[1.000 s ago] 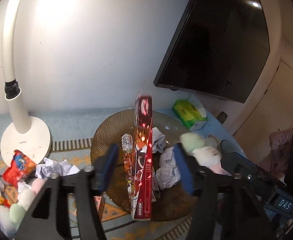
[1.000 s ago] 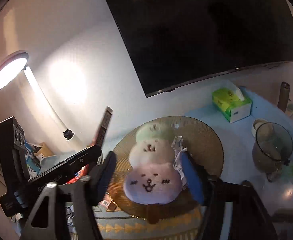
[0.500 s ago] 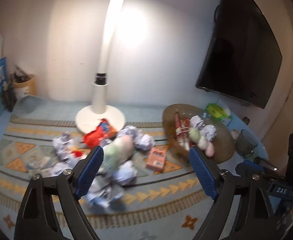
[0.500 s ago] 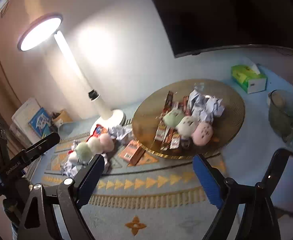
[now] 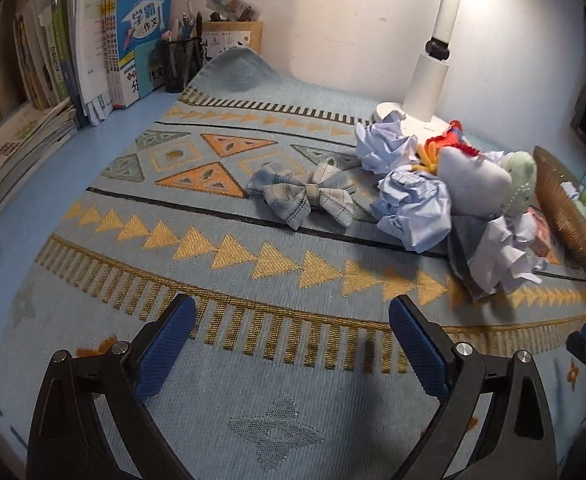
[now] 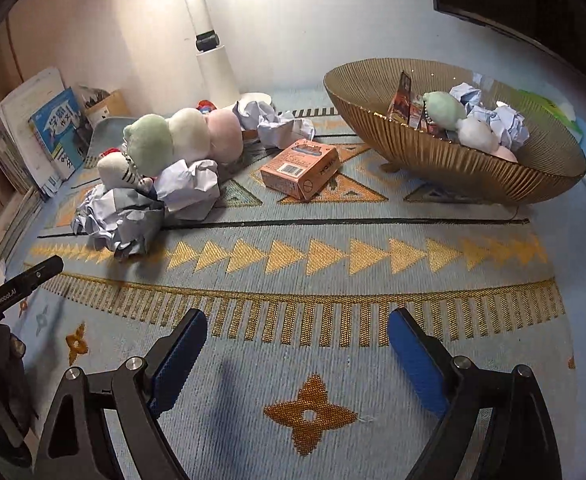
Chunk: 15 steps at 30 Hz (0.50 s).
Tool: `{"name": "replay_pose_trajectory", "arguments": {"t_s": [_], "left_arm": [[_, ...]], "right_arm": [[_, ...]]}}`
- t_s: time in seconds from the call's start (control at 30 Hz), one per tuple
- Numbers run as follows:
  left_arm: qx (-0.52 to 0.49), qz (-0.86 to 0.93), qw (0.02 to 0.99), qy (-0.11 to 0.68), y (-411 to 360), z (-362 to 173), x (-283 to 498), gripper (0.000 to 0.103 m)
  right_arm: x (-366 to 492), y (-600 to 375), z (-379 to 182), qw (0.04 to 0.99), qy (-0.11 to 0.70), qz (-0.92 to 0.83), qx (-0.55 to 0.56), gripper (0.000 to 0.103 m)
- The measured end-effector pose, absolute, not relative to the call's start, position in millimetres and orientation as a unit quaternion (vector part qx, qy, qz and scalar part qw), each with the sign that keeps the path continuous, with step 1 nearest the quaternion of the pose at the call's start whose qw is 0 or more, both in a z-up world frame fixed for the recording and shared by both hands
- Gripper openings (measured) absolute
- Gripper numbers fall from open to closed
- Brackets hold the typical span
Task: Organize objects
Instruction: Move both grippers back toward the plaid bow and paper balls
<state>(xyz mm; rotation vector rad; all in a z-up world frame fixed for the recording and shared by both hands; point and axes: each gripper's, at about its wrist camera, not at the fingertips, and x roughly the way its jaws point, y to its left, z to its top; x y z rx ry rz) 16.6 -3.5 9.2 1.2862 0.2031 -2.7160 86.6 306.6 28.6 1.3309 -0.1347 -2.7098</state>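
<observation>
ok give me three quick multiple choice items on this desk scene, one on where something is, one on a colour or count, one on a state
1. Where does the orange box lie?
A. inside the bowl
B. on the mat, between the plush pile and the bowl
C. on the stack of books

2. Which three colours make up the plush lying on the mat?
A. green, white, pink
B. red, blue, yellow
C. black, grey, brown

3. How is the right tool?
A. shut on a paper ball
B. shut on the orange box
C. open, with nothing between its pads

Answers:
1. B, since the box sits flat on the patterned mat, left of the gold bowl.
2. A, since its three rounded segments run green, white, pink.
3. C, since only bare mat shows between the blue pads.
</observation>
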Motion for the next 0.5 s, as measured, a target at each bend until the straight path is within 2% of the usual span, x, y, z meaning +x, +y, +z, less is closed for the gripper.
{"name": "replay_pose_trajectory", "arguments": {"t_s": [0.07, 0.2, 0.5], "left_arm": [[0.452, -0.888, 0.079, 0.041, 2.3, 2.7, 10.5, 0.098], [0.455, -0.888, 0.059, 0.036, 6.0, 2.4, 12.7, 0.102], [0.446, -0.892, 0.042, 0.058, 1.1, 4.7, 18.8, 0.102]], "right_arm": [[81.3, 308.4, 23.0, 0.058, -0.048, -0.887, 0.456, 0.094], [80.7, 309.1, 23.0, 0.060, -0.048, -0.885, 0.458, 0.103], [79.6, 307.3, 23.3, 0.059, -0.045, -0.885, 0.460, 0.103]]}}
